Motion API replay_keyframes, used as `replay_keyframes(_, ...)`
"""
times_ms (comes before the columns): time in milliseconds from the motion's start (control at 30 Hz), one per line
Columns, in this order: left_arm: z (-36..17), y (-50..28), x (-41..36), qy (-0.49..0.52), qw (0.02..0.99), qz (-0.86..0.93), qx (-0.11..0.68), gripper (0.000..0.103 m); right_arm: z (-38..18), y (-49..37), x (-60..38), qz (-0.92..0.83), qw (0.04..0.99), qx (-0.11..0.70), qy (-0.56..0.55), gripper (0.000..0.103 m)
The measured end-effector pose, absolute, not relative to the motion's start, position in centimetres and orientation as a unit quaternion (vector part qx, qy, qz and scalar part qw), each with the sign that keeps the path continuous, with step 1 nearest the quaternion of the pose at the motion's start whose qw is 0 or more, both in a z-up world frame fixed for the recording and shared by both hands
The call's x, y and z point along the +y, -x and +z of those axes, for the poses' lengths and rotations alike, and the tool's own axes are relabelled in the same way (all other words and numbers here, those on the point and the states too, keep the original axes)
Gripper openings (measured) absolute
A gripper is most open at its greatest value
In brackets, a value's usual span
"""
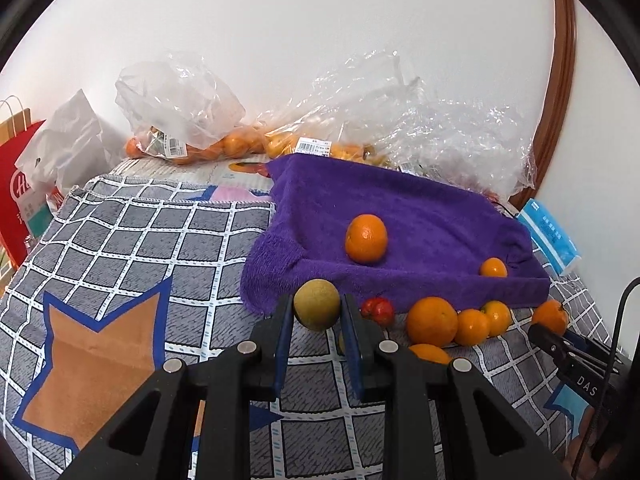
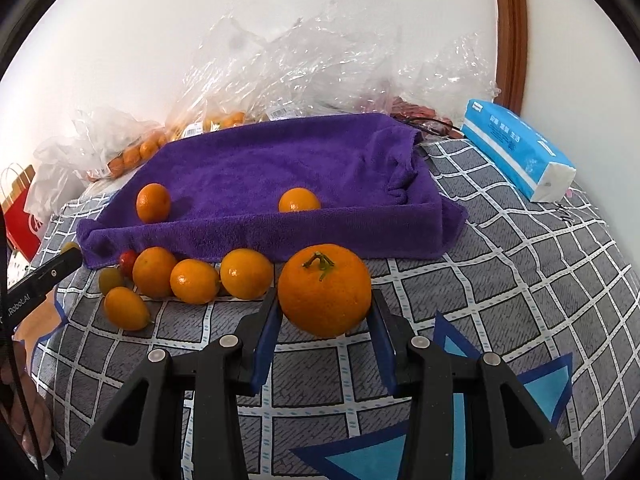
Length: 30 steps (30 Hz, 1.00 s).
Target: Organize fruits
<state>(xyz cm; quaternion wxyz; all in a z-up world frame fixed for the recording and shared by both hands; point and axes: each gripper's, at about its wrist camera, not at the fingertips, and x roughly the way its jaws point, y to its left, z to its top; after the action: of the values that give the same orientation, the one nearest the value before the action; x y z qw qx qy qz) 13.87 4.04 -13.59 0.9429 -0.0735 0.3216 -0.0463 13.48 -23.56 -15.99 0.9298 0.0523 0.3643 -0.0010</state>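
While the left tongs (image 1: 317, 312) pinch a round greenish-brown fruit (image 1: 317, 304) between their blue pads, this fruit hangs just in front of the near edge of the purple terry towel (image 1: 420, 216), above the grey checked cloth (image 1: 120, 248) that covers the surface. On the towel lie a round orange tangerine (image 1: 366, 239) near the middle and a smaller orange one (image 1: 493, 267) toward the right edge. In front of the towel, on the checked cloth, a small red fruit (image 1: 378, 310) is followed to the right by a loose row of orange tangerines (image 1: 456, 322). The right tongs (image 2: 325, 312) pinch a large orange tangerine with a green stem (image 2: 324, 290), close before the towel's front edge. Behind the towel lie clear plastic bags (image 2: 280, 64) with more orange fruits, and at the far right a light blue tissue pack (image 2: 516, 148).
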Motion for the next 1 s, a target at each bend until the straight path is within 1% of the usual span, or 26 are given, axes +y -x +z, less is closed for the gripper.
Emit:
replay_keyframes(367,-12.9,-13.2,3.5,0.060,0.952,-0.045,0.296,0.023,-15.6,-12.8,-24.5,-0.006,0.935,0.347,-0.073,0.043)
replay_keyframes(767,-13.0,-13.2,3.5,0.059,0.952,-0.036,0.300,0.023,-15.8,-13.1,-25.2,-0.032,0.927,0.365,-0.086,0.043)
replay_keyframes(1000,-12.4,-13.2,4.0,0.073,0.947,-0.035,0.312,0.023,-14.6,-13.2,-24.9,-0.022,0.930,0.359,-0.080,0.043)
